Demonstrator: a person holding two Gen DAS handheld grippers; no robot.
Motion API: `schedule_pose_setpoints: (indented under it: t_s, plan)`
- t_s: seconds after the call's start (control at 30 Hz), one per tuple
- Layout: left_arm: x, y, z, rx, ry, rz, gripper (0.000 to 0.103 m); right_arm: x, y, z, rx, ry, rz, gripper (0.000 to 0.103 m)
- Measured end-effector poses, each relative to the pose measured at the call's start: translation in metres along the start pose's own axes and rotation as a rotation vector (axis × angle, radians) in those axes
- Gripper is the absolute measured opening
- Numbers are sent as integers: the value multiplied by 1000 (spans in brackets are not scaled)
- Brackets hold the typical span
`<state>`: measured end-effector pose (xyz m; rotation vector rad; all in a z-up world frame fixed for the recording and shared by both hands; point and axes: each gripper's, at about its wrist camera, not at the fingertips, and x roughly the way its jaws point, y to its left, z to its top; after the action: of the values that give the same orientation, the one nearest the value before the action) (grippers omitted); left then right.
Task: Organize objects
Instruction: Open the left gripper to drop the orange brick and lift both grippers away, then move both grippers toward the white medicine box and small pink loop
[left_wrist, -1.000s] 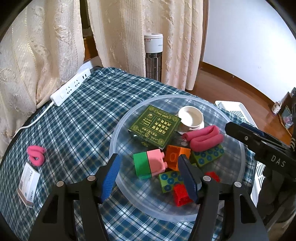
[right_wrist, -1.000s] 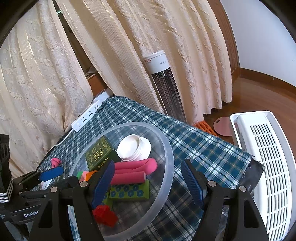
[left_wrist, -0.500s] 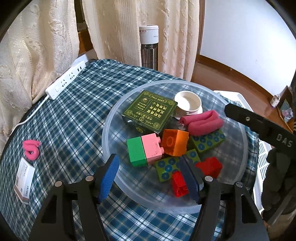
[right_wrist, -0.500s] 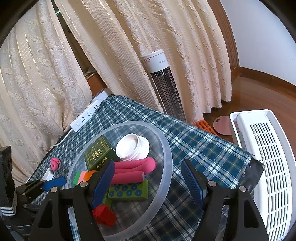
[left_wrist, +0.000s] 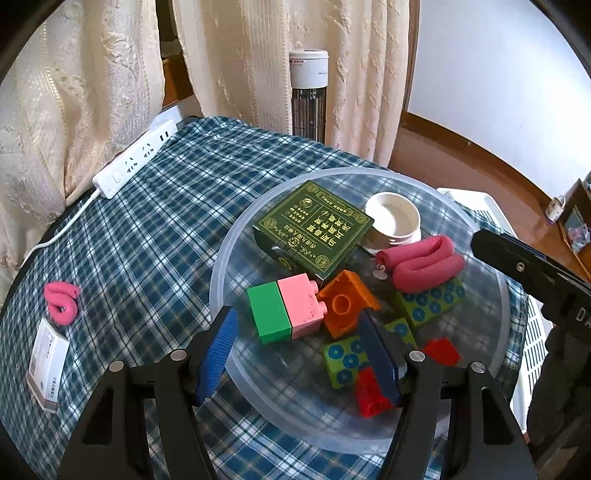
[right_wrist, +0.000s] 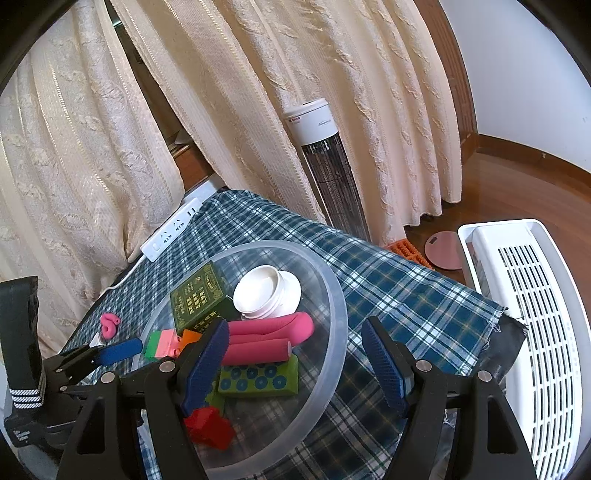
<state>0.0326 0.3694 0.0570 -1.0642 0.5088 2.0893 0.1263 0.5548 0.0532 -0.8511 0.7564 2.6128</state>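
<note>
Crosswise, pink roll (left_wrist: 424, 264) in tray (left_wrist: 221, 258)

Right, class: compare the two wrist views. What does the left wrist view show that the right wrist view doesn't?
Only the left wrist view shows the small white packet on the cloth. Only the right wrist view shows the round pink disc and orange ridged piece on the floor. Both show the clear tray, green box, white cup, power strip and tower heater.
</note>
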Motion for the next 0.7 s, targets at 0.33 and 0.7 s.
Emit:
schedule_pose_setpoints:
  t_s: [0.33,0.7]
  plan:
    - [-22,11,-3,-32,-42,-16,69,-4,16,-1,-27,-3,2,77]
    - [-39,47,-18,-104,-72,2,70,-4,48,-1,-69,-5,15,78]
